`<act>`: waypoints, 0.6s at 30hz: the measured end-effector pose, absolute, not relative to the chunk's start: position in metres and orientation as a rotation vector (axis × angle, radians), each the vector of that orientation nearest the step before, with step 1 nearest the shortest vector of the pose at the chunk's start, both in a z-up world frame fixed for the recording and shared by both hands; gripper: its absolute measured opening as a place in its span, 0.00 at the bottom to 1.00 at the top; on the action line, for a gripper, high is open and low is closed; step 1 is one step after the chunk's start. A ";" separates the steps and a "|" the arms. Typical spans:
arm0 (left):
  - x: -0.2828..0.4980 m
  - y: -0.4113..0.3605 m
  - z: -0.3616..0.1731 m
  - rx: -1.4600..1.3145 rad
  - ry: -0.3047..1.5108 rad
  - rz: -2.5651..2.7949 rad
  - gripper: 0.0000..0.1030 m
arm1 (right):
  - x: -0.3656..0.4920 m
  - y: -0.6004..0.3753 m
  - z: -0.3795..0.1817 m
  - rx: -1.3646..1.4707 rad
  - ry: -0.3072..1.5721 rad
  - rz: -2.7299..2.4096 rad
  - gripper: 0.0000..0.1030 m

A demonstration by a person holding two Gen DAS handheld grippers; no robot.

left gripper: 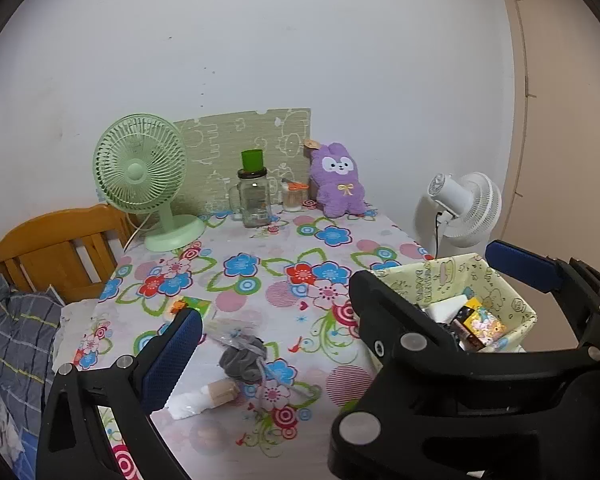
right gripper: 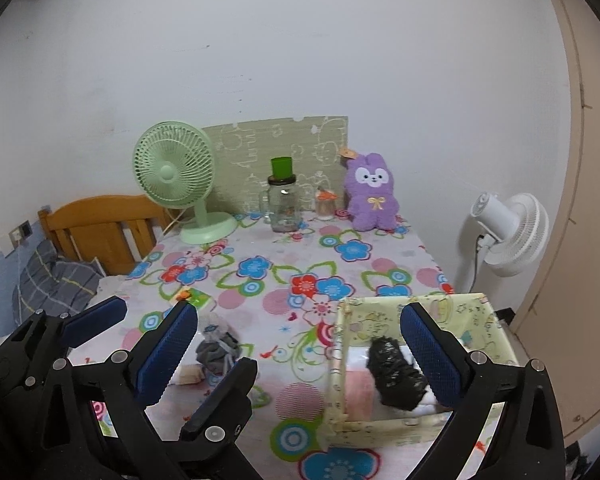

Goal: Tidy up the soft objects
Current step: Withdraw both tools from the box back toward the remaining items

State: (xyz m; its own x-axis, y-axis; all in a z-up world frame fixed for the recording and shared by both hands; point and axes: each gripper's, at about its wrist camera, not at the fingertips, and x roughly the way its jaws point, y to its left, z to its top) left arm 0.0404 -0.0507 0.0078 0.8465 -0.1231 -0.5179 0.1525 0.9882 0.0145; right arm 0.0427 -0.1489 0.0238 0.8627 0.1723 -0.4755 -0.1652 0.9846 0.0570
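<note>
The grey puff (left gripper: 242, 360) lies on the flowery table (left gripper: 260, 248), low in the middle of the left wrist view. A crinkly clear bag (left gripper: 228, 330) touches its top. A little bottle (left gripper: 220, 390) lies just below it.

The left tongs (left gripper: 300, 308) are open and hold nothing. The right tongs (right gripper: 300, 312) are wide open too, and empty.

I think the puff is the next thing to pick up. It is squishy, so the tongs should go down around its fat middle and close gently. They should not pinch the bag or bump the bottle. Then the puff can go over to the yellow bin (left gripper: 452, 270) at the right and drop in from above.

The right wrist view looks down into the bin. There a black wrapped lump (right gripper: 396, 376) lies beside something pink (right gripper: 356, 396). The left wrist view does not show these. It shows another corner of the bin, with a small yellow box (left gripper: 480, 320). It also shows the whole bottle, which a blue pad partly hides in the right wrist view.

At the back, by the wall, sits a purple bunny toy (left gripper: 340, 180).
</note>
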 end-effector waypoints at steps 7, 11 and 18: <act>0.047 -0.034 0.000 0.048 0.551 -0.127 1.00 | 0.049 -0.131 0.017 0.011 0.507 0.202 0.99; 0.052 -0.023 -0.008 0.036 0.568 -0.114 1.00 | 0.055 -0.119 0.011 0.003 0.519 0.222 0.97; 0.061 -0.005 -0.022 0.017 0.608 -0.090 1.00 | 0.071 -0.101 -0.005 -0.003 0.563 0.265 0.94</act>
